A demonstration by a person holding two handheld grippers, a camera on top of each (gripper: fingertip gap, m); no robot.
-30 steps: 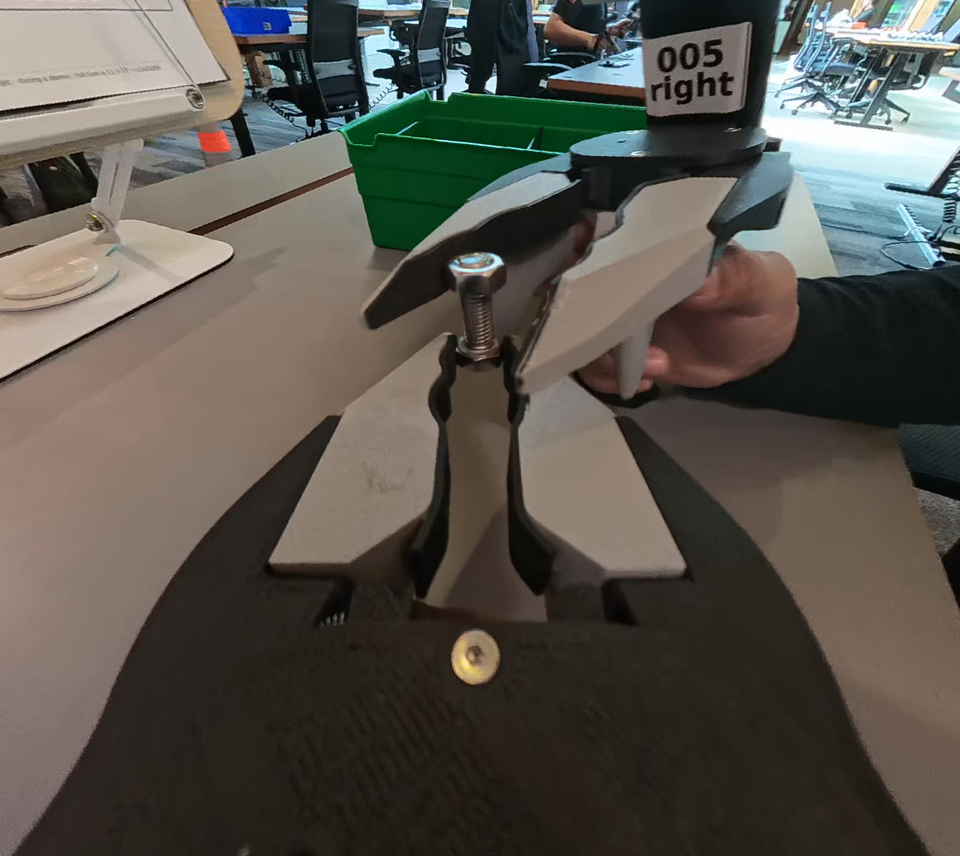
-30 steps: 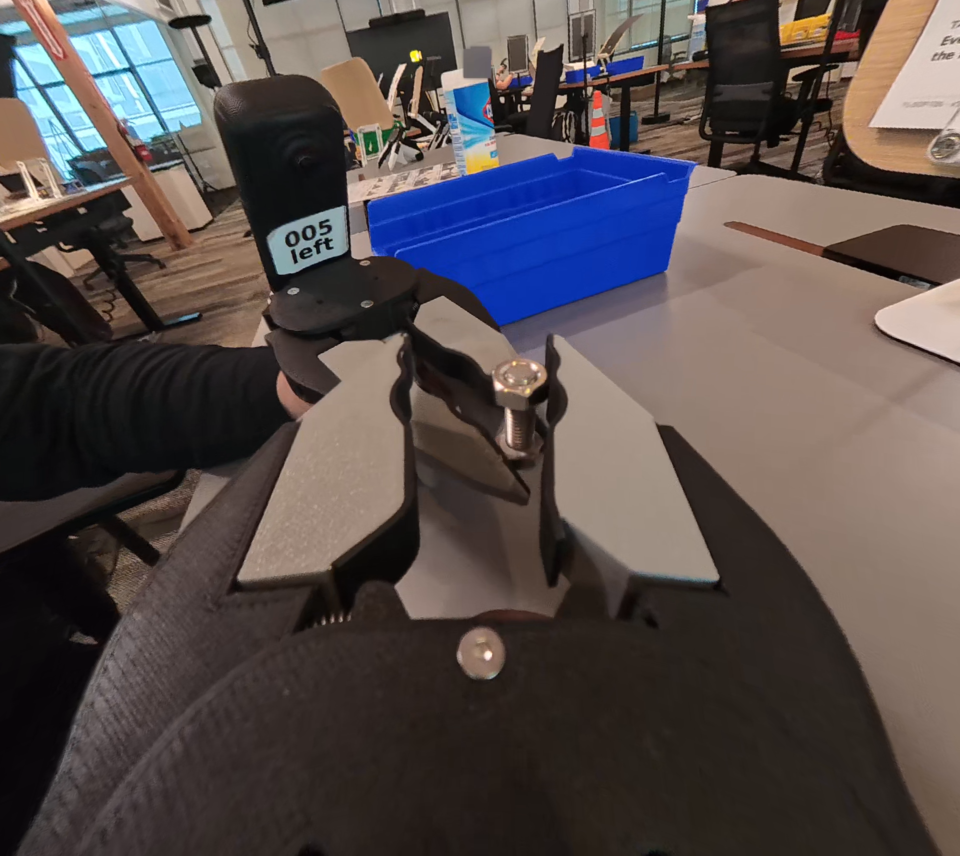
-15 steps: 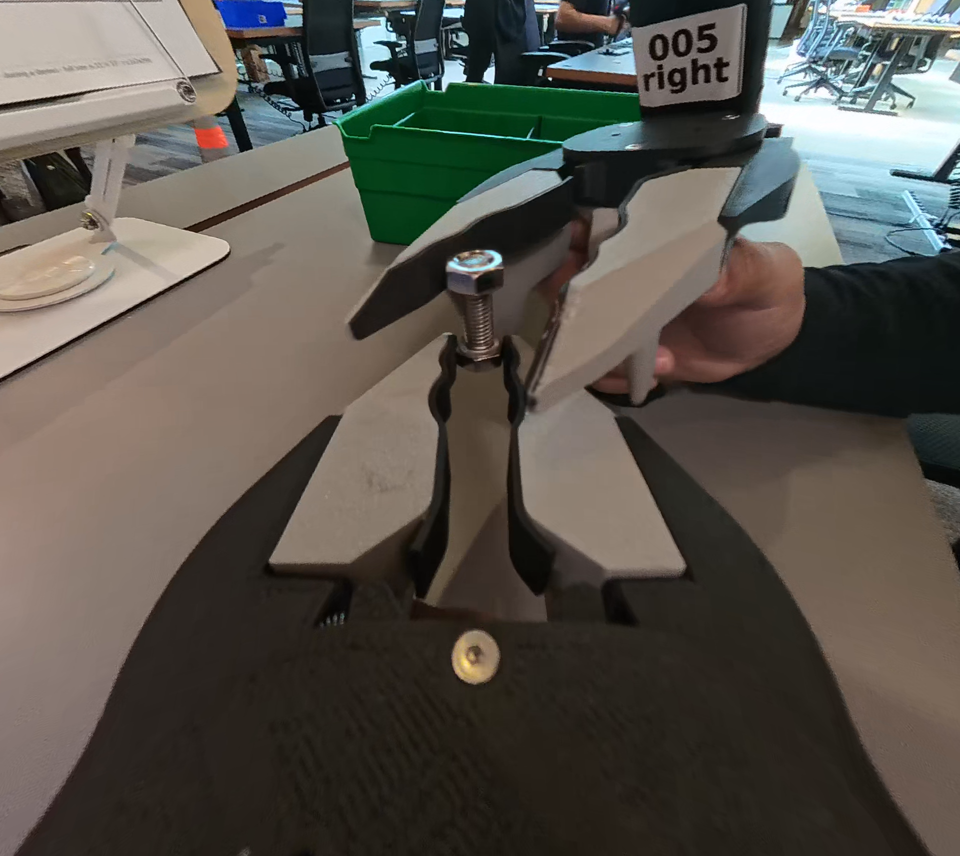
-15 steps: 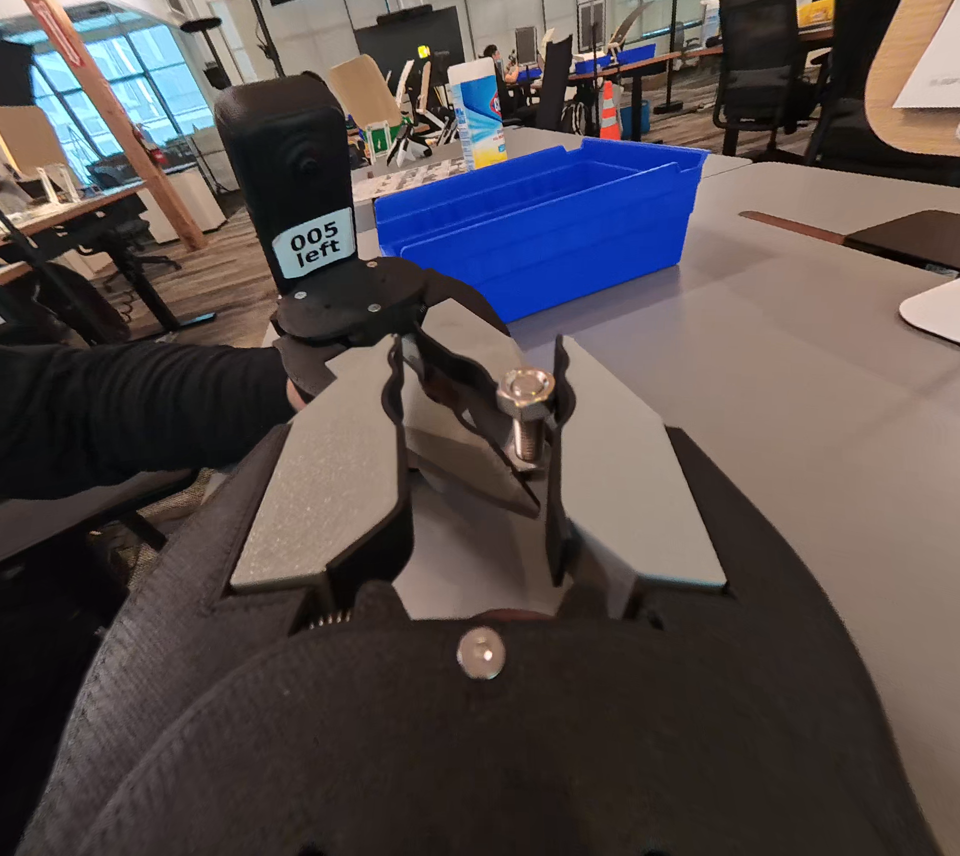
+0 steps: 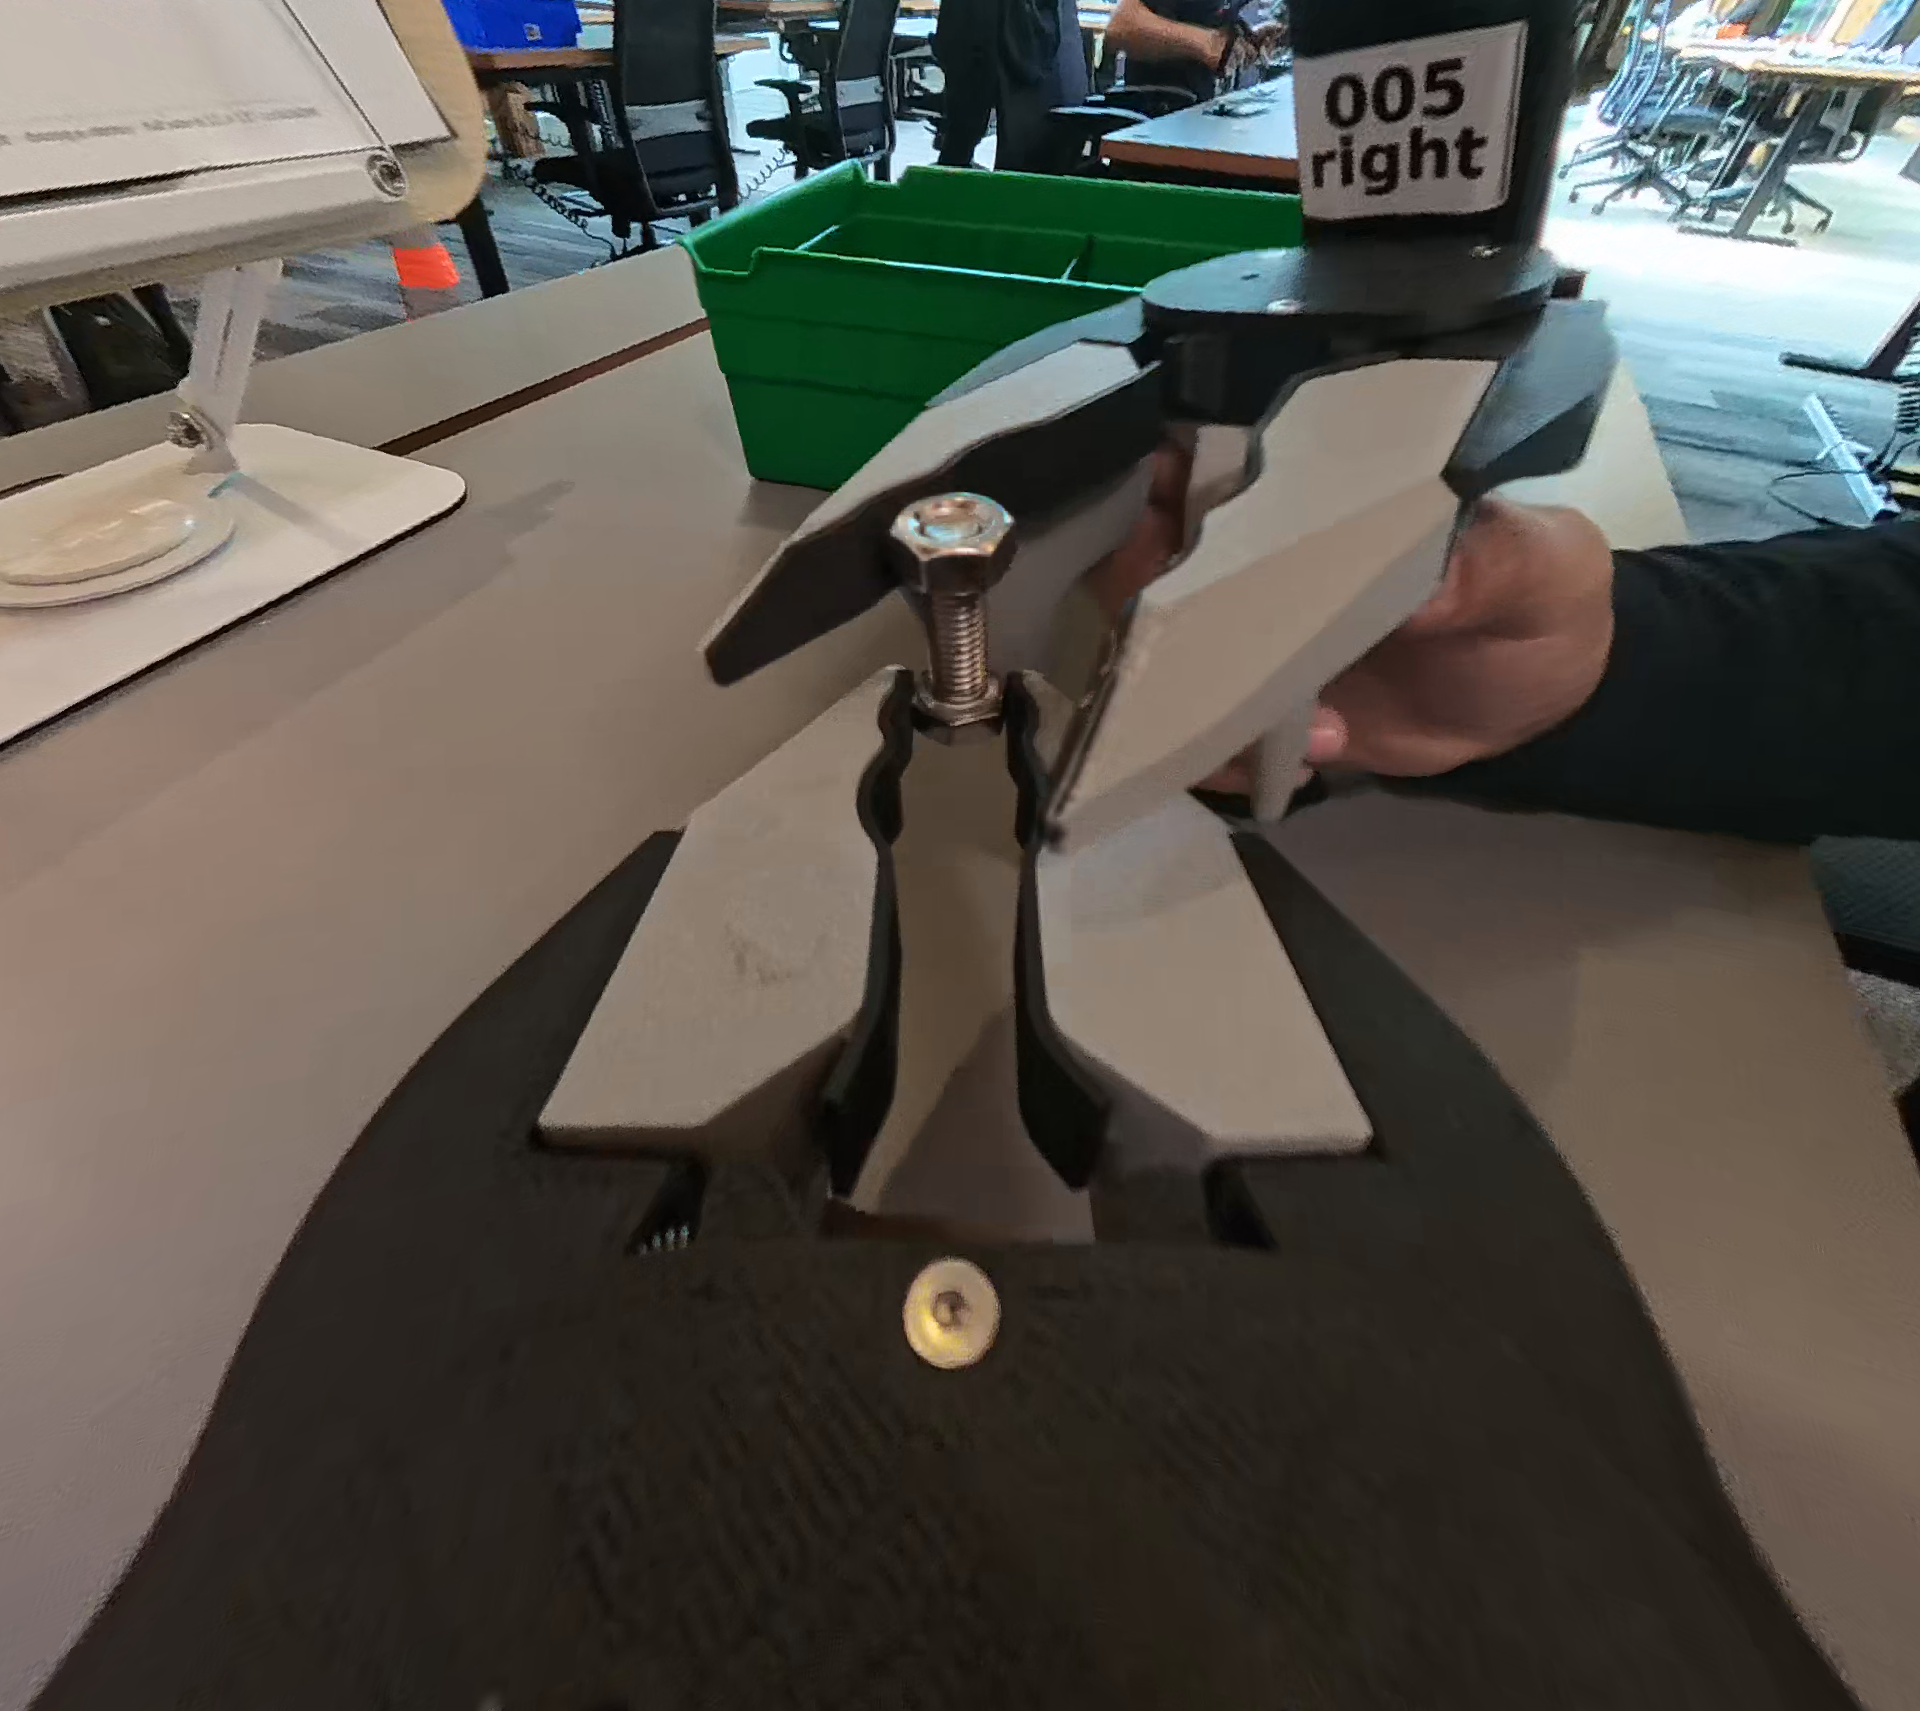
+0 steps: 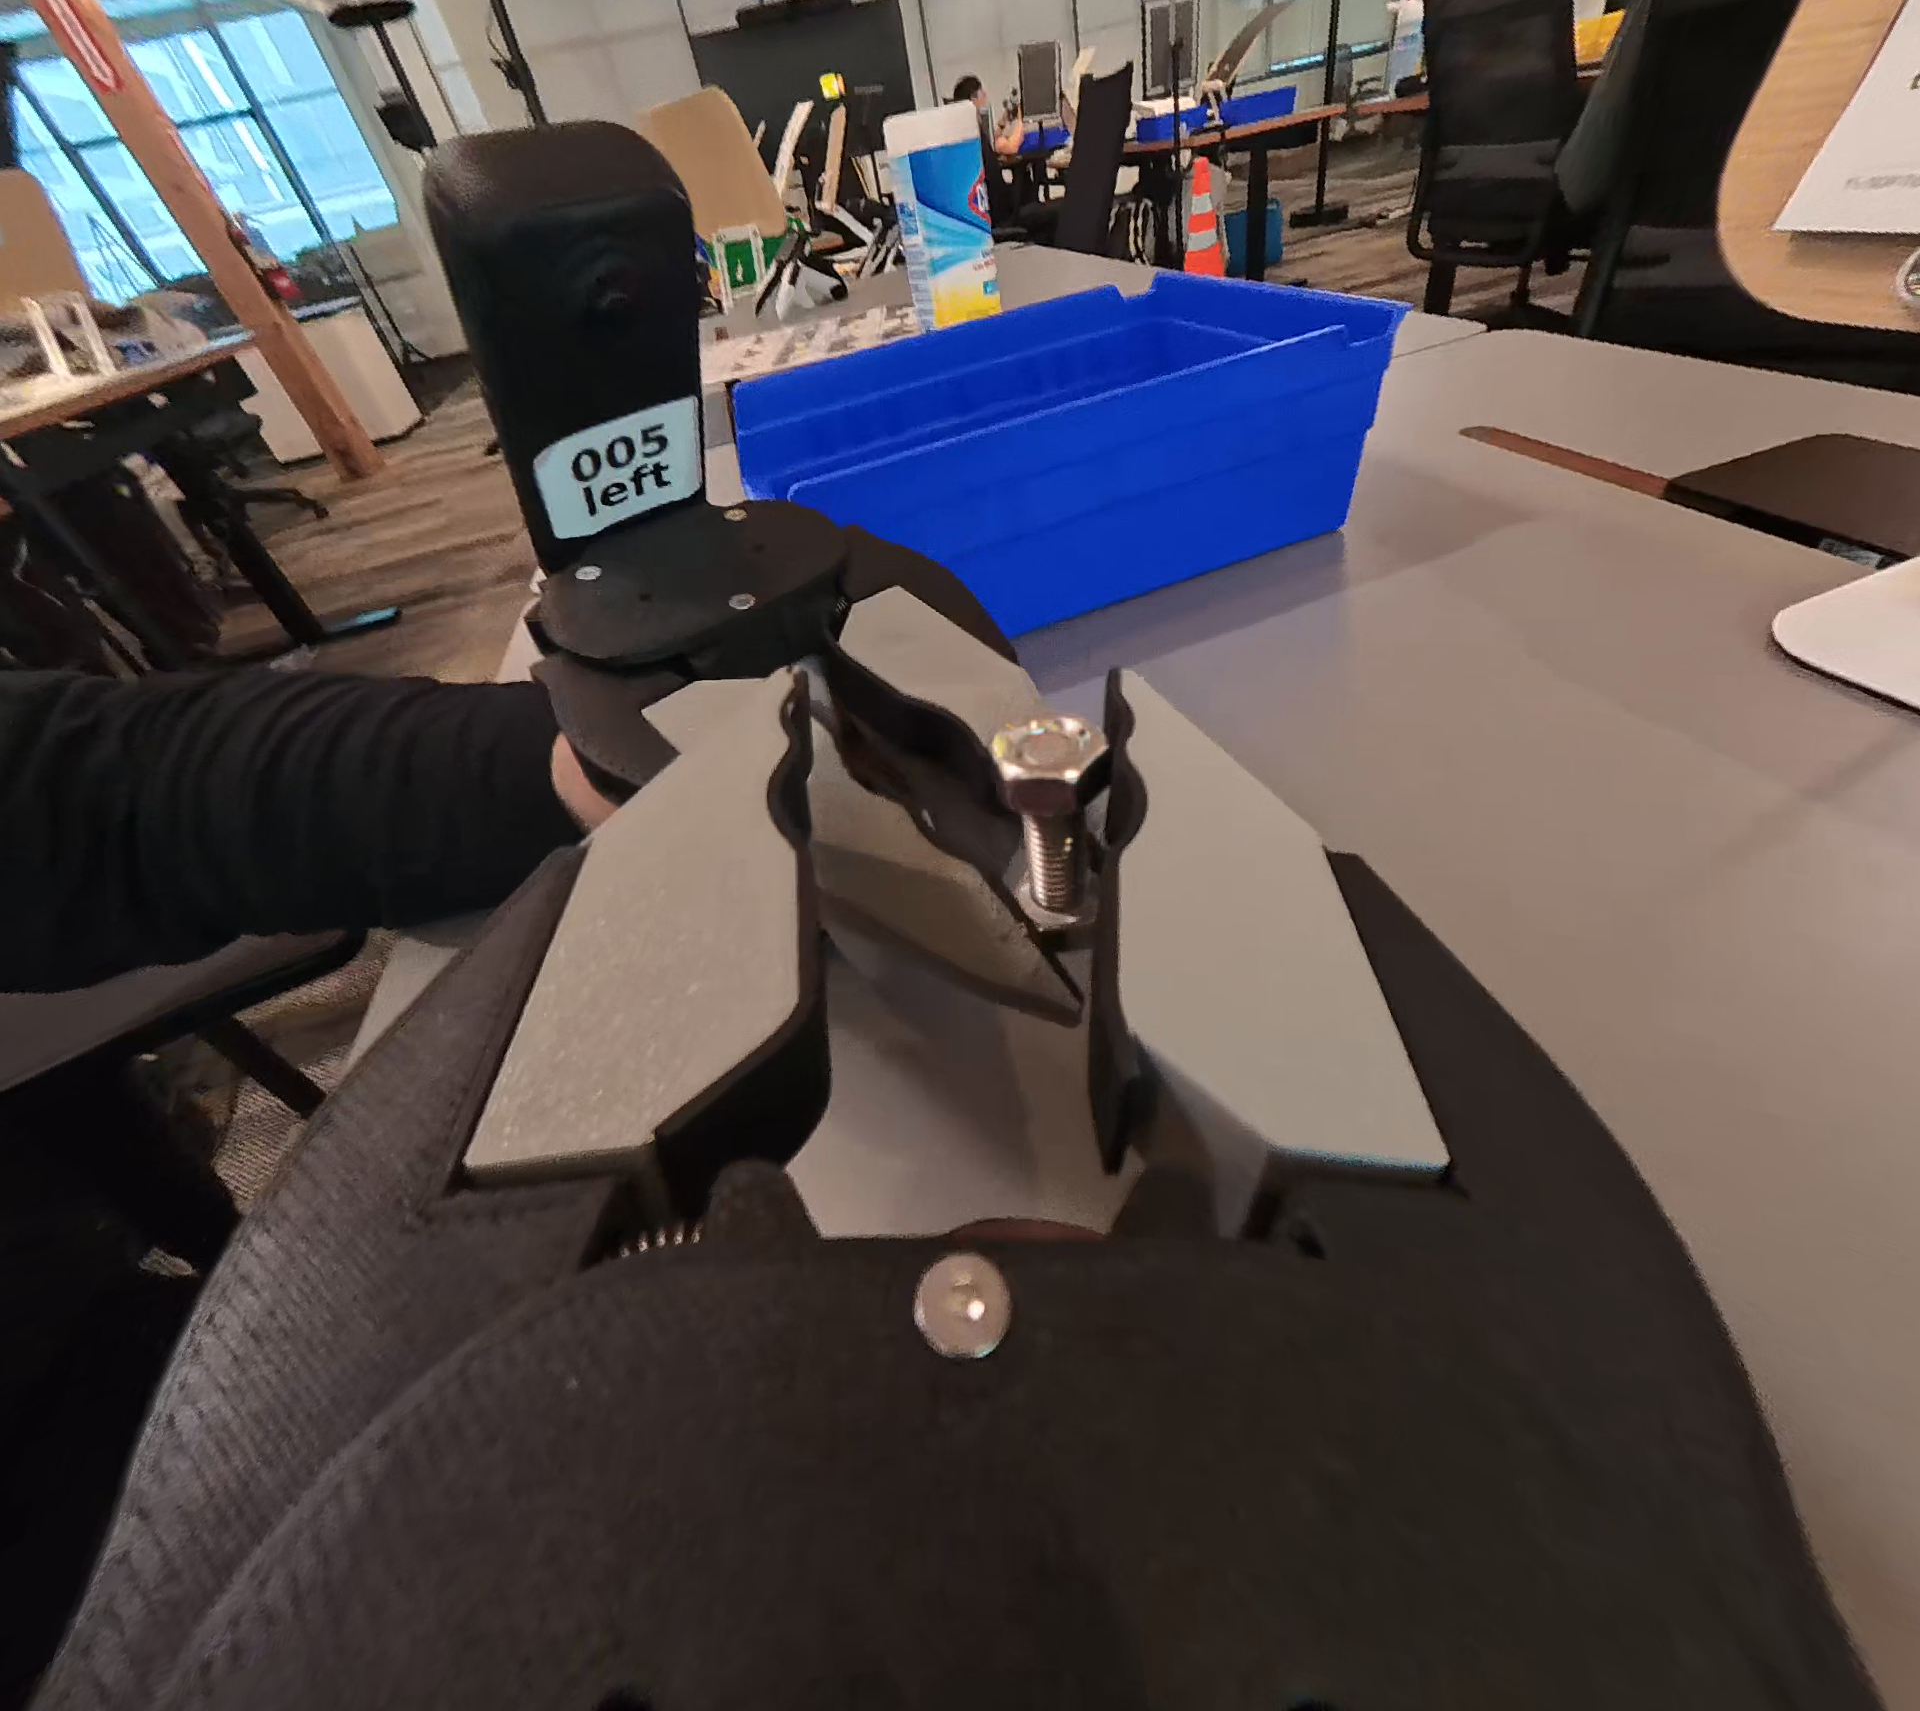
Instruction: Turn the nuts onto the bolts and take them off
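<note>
On grey table [image 5: 312, 778], green bin [image 5: 862, 331].

Left gripper [image 5: 958, 705]: black textured body, two flat grey finger plates with wavy black inner edges, one silver screw at the base, black camera post with a white label. Right gripper [image 6: 951, 788]: same build, spring coil visible at the left finger root. Both forearms in black long sleeves [image 6: 260, 814]
</note>
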